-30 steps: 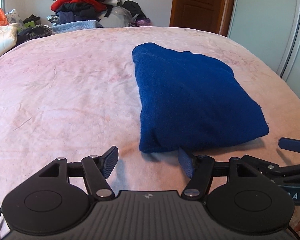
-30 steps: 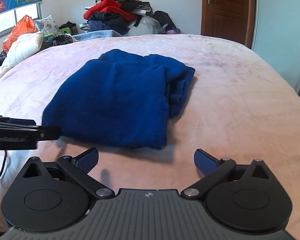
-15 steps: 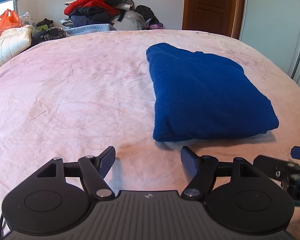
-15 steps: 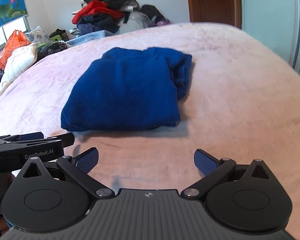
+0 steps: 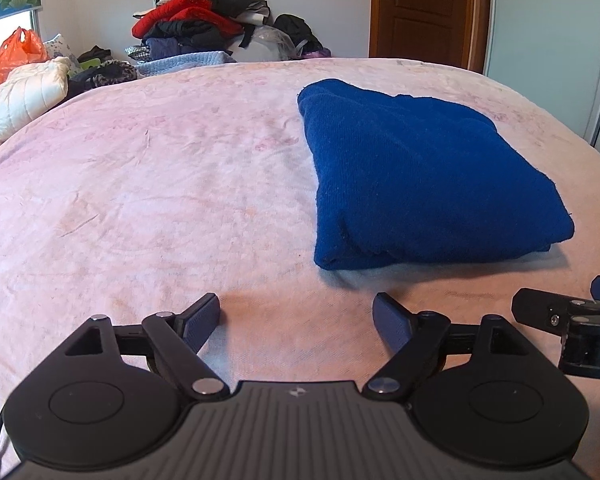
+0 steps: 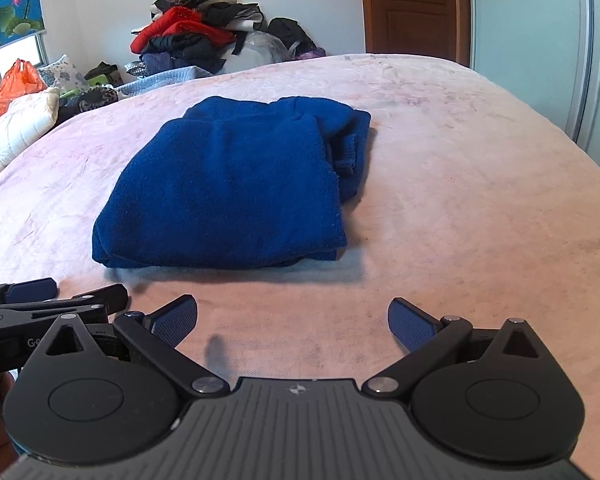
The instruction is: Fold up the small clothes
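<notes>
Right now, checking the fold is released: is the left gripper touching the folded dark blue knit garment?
Apart. The left wrist view shows the open left gripper short of the garment, pink bedspread between.

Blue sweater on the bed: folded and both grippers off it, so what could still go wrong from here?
1. The blue sweater has a ribbed cuff sticking out on its right side; a nudge could let that layer slip loose.
2. The left gripper and right gripper hover open, close side by side, near the front edge of the fold; they might bump each other or snag it.
</notes>
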`<action>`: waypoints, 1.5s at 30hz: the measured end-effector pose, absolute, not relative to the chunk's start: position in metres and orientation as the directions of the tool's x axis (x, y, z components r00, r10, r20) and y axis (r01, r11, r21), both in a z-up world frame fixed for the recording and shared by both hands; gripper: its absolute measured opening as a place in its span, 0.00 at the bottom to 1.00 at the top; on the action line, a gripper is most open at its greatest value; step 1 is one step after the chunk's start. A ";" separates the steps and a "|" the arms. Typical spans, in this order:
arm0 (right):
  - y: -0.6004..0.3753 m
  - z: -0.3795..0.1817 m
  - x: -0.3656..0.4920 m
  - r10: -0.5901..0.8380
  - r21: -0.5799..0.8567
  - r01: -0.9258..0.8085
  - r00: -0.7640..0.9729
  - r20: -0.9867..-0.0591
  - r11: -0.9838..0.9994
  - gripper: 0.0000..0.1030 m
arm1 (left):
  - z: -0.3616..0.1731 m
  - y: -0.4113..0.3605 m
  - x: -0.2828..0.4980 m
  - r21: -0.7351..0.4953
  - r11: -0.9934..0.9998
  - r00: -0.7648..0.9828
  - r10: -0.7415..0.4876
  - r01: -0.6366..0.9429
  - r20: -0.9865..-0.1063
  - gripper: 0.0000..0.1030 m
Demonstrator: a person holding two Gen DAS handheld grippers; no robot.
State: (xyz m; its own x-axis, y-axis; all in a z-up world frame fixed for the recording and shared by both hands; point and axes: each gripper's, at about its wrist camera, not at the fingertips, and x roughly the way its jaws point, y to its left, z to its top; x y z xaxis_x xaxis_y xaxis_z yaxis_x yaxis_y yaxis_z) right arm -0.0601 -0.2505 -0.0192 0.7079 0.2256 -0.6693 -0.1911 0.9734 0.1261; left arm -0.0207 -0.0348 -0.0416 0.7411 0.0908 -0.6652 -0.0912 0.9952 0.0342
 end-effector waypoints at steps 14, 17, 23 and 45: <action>-0.240 -0.041 -0.063 0.172 -0.006 -0.228 0.752 -0.636 0.974 1.00 | -0.052 -0.034 -0.025 0.053 0.992 0.767 0.125 -0.119 -0.629 0.97; -0.240 -0.041 -0.063 0.172 -0.007 -0.228 0.754 -0.634 0.974 1.00 | -0.053 -0.034 -0.026 0.047 0.992 0.768 0.123 -0.120 -0.629 0.97; -0.239 -0.041 -0.064 0.170 -0.010 -0.228 0.754 -0.634 0.974 1.00 | -0.053 -0.033 -0.027 0.036 0.992 0.769 0.117 -0.121 -0.629 0.98; -0.239 -0.042 -0.064 0.170 -0.010 -0.228 0.755 -0.634 0.974 1.00 | -0.053 -0.032 -0.027 0.033 0.992 0.769 0.115 -0.121 -0.629 0.99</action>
State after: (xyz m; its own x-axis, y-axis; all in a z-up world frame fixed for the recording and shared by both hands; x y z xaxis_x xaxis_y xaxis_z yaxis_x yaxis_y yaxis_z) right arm -0.0638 -0.2388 -0.0417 0.7547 0.1698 -0.6337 -0.2278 0.9736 -0.0104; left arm -0.0273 -0.0317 -0.0533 0.7688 0.1145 -0.6291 -0.1210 0.9921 0.0327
